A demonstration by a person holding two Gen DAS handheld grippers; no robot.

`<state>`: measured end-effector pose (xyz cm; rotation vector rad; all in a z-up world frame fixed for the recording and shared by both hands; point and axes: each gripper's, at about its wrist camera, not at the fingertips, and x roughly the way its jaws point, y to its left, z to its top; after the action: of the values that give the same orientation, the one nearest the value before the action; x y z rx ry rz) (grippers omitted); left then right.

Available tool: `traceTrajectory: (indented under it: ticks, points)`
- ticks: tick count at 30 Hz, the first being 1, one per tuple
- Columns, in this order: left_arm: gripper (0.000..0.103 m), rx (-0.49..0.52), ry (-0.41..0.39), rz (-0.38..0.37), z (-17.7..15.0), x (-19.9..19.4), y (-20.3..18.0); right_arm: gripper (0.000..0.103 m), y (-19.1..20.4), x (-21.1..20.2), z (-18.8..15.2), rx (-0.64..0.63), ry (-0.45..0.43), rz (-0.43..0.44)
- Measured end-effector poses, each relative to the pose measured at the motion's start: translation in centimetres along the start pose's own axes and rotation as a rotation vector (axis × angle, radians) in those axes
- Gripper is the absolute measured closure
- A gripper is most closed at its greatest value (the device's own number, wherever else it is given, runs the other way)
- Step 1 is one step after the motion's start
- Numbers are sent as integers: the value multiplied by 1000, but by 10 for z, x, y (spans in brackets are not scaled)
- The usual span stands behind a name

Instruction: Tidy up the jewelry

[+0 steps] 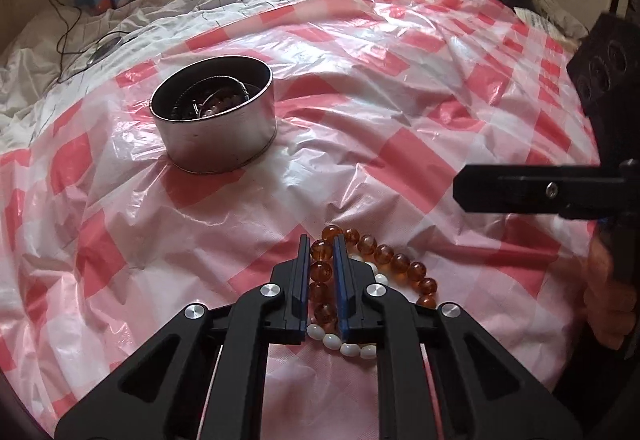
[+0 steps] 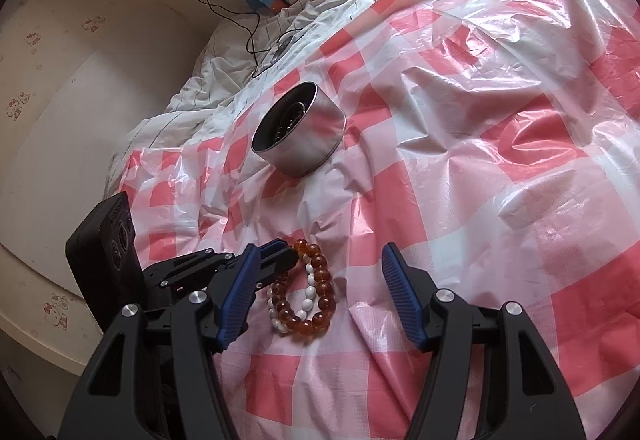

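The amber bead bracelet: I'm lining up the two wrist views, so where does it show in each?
Left wrist view: amber bead bracelet at bottom centre, one side between the left gripper fingers, over the white bead bracelet.
Right wrist view: lower centre-left, between the right gripper fingers.
Shared landmark: the round metal tin, farther back on the checked plastic sheet.
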<state>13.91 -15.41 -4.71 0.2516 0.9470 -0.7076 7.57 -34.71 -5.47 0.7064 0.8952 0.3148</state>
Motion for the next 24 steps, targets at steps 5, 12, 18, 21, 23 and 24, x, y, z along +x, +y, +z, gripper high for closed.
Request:
traceTrajectory:
  ticks: [5, 12, 18, 21, 23, 24]
  points:
    - [93, -229, -176, -141, 10, -41, 43, 42, 2, 0, 0, -16, 6, 12]
    - [93, -526, -248, -72, 1, -58, 105, 42, 61, 21, -24, -346, 86, 6]
    - [93, -621, -155, -22, -14, -42, 126, 42, 66, 53, -29, -377, 153, -67]
    - [93, -630, -155, -20, -19, -44, 131, 43, 58, 69, -28, -349, 192, -122]
    - [93, -639, -158, -24, -22, -47, 136, 52, 59, 74, -29, -368, 188, -163]
    - [93, -645, -159, -26, -23, -48, 138, 55, 60, 75, -30, -385, 184, -186]
